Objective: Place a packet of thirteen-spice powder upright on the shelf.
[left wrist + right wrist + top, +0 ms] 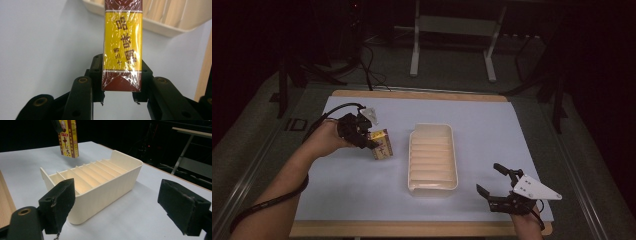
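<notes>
Surface [492, 125] carries cream slotted tray [432, 186] at centre. Left of it, left gripper [371, 144] is clamped on yellow-and-red box [382, 145], lifted off the surface, near the tray's left wall. Right gripper [498, 186] sits near right, jaws apart, holding nothing. Best approach, judging: keep box upright, line its narrow edge with one slot, lower straight, release only once it is seated.
</notes>
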A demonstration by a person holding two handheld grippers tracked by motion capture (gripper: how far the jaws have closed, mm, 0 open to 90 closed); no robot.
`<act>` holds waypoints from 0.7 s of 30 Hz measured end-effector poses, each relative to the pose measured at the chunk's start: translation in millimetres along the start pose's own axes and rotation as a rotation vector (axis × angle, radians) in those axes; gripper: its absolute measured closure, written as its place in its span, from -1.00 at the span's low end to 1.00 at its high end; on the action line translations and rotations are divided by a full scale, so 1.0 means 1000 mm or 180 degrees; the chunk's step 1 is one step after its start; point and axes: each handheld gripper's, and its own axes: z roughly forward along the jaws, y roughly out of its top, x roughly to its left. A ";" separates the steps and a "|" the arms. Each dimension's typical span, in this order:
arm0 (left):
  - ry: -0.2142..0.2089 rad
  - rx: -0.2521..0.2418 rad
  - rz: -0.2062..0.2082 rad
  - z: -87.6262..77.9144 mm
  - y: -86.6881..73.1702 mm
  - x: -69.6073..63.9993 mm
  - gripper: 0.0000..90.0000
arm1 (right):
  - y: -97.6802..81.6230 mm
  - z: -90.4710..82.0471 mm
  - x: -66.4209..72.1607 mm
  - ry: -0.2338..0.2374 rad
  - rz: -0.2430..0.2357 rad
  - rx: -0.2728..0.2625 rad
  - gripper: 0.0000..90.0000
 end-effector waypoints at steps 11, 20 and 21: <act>0.0027 -0.0063 0.0155 -0.011 0.024 -0.003 0.50 | 0.000 0.000 0.000 0.0019 -0.0008 0.0005 -0.68; 0.0028 -0.0104 0.0257 -0.015 0.042 -0.005 0.50 | 0.000 0.001 0.000 0.0028 -0.0010 0.0013 -0.68; 0.0030 -0.0107 0.0280 -0.016 0.044 -0.005 0.50 | 0.000 0.001 0.000 0.0030 -0.0009 0.0012 -0.68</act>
